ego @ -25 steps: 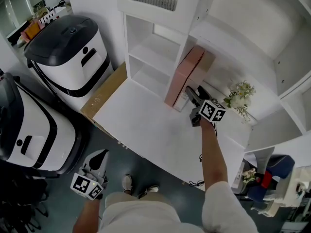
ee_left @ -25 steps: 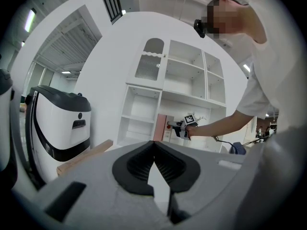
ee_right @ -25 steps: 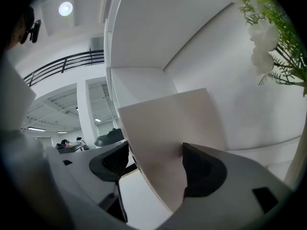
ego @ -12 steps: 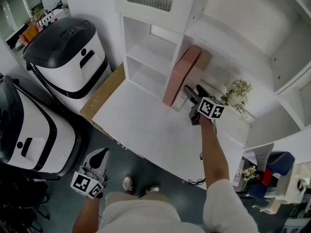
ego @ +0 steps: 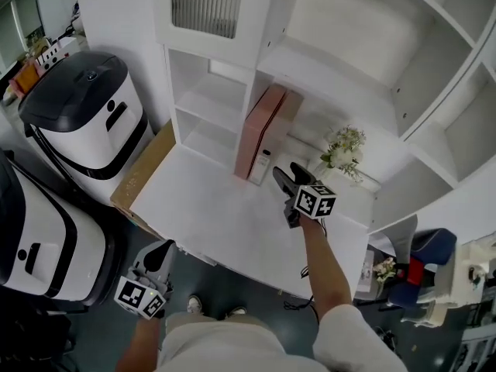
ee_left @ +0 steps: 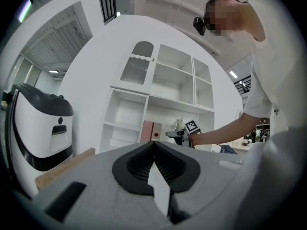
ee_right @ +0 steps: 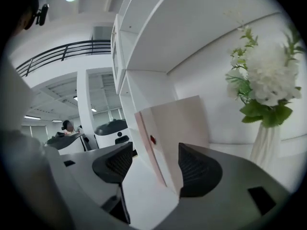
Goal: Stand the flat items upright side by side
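Note:
Two flat pink folders [ego: 260,127] stand upright side by side on the white counter [ego: 217,215], leaning on the shelf divider, with a slim white spine [ego: 262,167] at their near end. In the right gripper view the nearest folder [ee_right: 178,128] stands just ahead of the pads. My right gripper [ego: 277,173] points at the folders' near end, open. Its jaws have just been closing, and neither pad presses on the folder's edge showing between them. My left gripper [ego: 161,248] hangs low beside the person, over the floor, with its jaws [ee_left: 154,143] shut and nothing in them.
A vase of white flowers [ego: 342,147] stands on the counter right of the right gripper, close by [ee_right: 266,87]. Open white shelf compartments [ego: 203,103] rise behind the counter. Two large black-and-white machines [ego: 93,118] and a cardboard sheet [ego: 143,169] stand left of the counter.
The head view has shifted, so everything sits further left. My right gripper has drawn back a little from the folders toward the counter's front. The left gripper stays low at the side.

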`<state>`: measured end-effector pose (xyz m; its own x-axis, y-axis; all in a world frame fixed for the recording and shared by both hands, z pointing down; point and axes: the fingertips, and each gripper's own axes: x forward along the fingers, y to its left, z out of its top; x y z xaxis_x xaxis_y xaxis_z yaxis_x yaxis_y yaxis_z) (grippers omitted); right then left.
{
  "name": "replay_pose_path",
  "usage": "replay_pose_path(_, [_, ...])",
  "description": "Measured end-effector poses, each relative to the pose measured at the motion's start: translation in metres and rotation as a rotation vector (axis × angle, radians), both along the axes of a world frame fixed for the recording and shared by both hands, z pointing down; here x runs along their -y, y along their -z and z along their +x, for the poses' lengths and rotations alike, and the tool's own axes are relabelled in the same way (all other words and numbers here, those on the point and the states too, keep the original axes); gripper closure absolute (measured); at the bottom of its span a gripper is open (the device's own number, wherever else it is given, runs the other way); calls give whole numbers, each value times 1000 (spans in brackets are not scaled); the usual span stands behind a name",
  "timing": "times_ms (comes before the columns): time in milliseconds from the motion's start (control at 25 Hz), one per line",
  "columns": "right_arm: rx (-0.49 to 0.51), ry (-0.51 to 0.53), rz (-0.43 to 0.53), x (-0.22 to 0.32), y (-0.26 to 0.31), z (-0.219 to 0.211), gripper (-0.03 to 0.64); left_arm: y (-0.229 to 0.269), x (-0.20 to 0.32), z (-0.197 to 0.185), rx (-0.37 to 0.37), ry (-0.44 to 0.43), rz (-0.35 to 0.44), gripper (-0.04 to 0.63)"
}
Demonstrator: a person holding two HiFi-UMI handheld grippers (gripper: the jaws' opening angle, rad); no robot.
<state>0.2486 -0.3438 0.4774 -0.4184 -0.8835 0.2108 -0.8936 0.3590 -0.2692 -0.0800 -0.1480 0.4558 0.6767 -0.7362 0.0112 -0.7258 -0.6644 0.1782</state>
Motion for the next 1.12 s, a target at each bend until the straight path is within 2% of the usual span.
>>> replay_pose_path(160, [33, -63, -38, -45, -18, 10, 365, 14, 2, 17, -19, -53, 50, 583])
replay_pose_path(360, [137, -136, -41, -109, -25, 19, 514, 23, -5, 34, -14, -123, 86, 583])
replay_pose_path(520, [137, -186, -48, -156, -34, 24, 614, 31, -7, 50, -12, -185, 112, 583])
replay_pose_path(760, [134, -292, 8, -221, -14, 52, 615, 42, -17, 67, -2, -261, 148, 583])
replay_pose_path(1120, [38, -461, 142, -318, 52, 96, 615, 61, -28, 77, -20, -332, 196, 583])
